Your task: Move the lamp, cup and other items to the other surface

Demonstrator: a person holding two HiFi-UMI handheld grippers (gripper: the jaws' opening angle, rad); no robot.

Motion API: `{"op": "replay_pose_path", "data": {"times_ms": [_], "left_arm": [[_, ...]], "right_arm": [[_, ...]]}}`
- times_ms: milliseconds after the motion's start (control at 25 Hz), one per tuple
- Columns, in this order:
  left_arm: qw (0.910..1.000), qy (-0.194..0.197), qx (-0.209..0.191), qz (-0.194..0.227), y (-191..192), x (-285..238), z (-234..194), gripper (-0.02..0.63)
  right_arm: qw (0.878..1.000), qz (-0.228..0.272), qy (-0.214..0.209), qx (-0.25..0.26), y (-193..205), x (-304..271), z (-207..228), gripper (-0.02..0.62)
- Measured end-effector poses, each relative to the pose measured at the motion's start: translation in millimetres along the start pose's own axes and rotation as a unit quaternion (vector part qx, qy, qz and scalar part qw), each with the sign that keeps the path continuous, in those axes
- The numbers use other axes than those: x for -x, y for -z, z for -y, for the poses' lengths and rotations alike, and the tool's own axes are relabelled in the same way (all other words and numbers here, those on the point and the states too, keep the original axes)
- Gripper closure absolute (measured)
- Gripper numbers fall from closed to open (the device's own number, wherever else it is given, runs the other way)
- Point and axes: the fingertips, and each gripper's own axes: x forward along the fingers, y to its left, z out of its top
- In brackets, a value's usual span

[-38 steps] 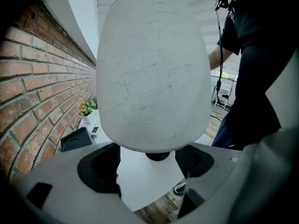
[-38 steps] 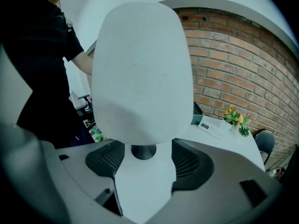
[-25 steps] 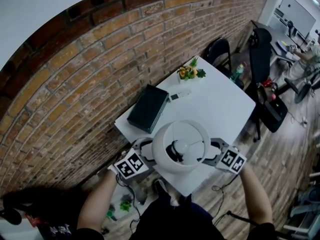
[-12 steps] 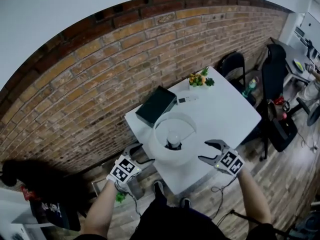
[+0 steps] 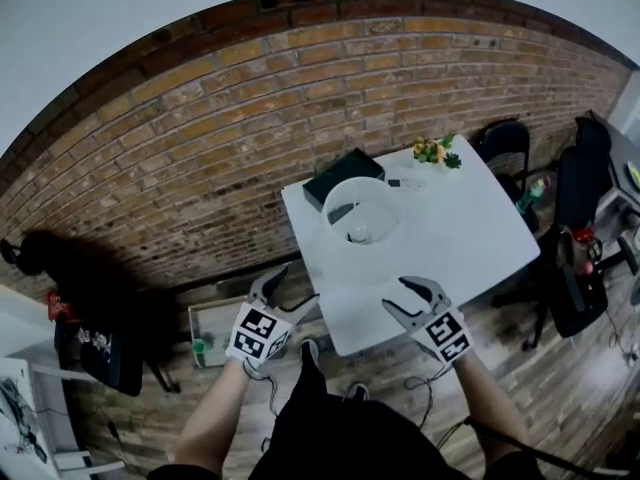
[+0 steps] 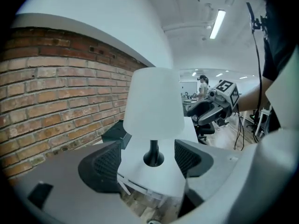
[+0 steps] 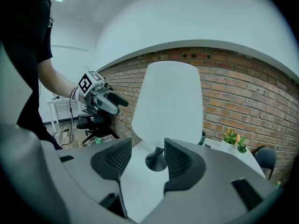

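White lamp [image 5: 360, 230], black box [image 5: 344, 171] partly hidden

Left gripper [image 6: 148, 148]: jaws fill the bottom of the frame, apart, pads on nothing. Lamp [image 6: 156, 101] dead centre beyond the gap, upright, white shade, black stem and foot on the white table [image 6: 135, 164]. Dark box [image 6: 114, 130] on the table left of the lamp, partly behind the shade. Brick wall [image 6: 51, 92] across the left half. Right gripper [image 6: 194, 115] centre-right, clear of the shade, marker cube [image 6: 226, 88] on top, jaws just been closing, nothing between them. Person's arm [image 6: 254, 94] behind it. Ceiling light [image 6: 217, 23] upper right.
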Motion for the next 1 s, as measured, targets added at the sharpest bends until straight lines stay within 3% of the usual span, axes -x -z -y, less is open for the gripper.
{"op": "replay_pose_path", "data": {"times_ms": [200,440,640,840,1000], "left_arm": [[0.9994,-0.028,0.018,-0.004,24,46,17,0.253],[0.9911,-0.104,0.082,0.001,70,131,-15,0.258],[0.9793,-0.160,0.123,-0.012,133,223,-46,0.266],[0.9606,-0.223,0.165,-0.020,201,318,-77,0.272],[0.9510,-0.250,0.180,-0.027,239,375,-98,0.273]], "right_arm": [[0.998,0.001,-0.058,0.021,-12,-19,-54,0.374],[0.993,0.016,-0.109,0.033,-42,-69,-123,0.382],[0.990,0.004,-0.136,0.047,-65,-123,-187,0.382],[0.981,-0.008,-0.175,0.084,-81,-167,-265,0.382],[0.977,-0.014,-0.185,0.101,-94,-199,-314,0.383]]}}
